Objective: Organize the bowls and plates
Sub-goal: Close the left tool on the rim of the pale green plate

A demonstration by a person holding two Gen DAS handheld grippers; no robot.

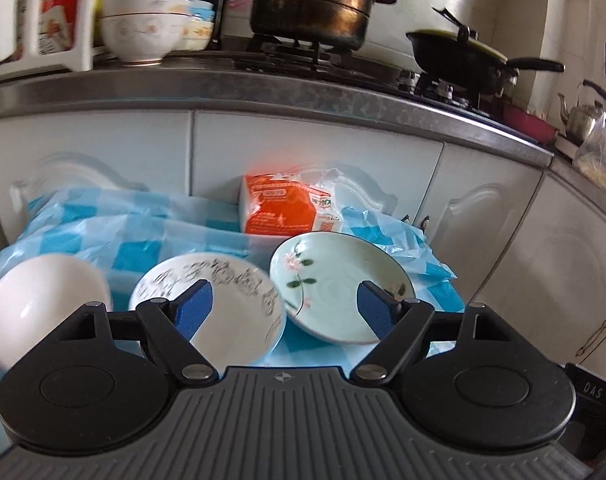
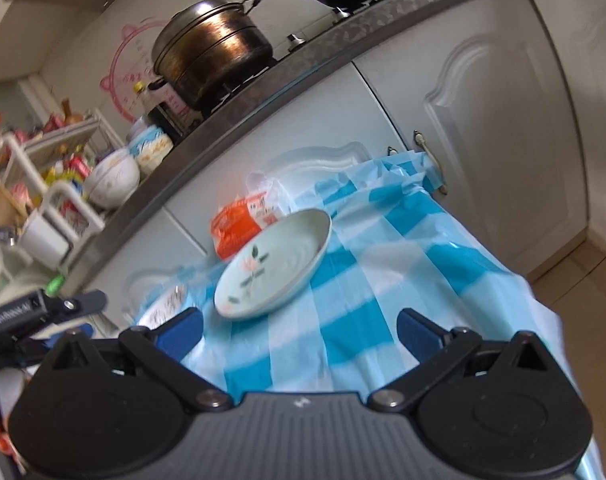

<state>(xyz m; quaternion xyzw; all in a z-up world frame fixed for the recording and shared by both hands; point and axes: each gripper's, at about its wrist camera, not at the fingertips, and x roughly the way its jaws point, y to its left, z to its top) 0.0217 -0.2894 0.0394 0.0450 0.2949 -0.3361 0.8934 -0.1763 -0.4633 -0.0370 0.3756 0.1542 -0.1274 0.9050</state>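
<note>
Left tool (image 1: 285,306): mine, pads spread wide, gripping nothing, hovering over the gap between two dishes.
Right tool (image 2: 299,332): also spread and unloaded, above the checked cloth (image 2: 403,264).
Patterned bowl (image 1: 211,308): just beneath my left pad, on the surface.
Green plate (image 1: 339,284): tilted, its near edge seemingly overlapping the bowl's rim.
White bowl (image 1: 39,312): further left, tipped.
Advice: I judge the plate's raised rim easiest to pinch; close gently, lift level.
</note>
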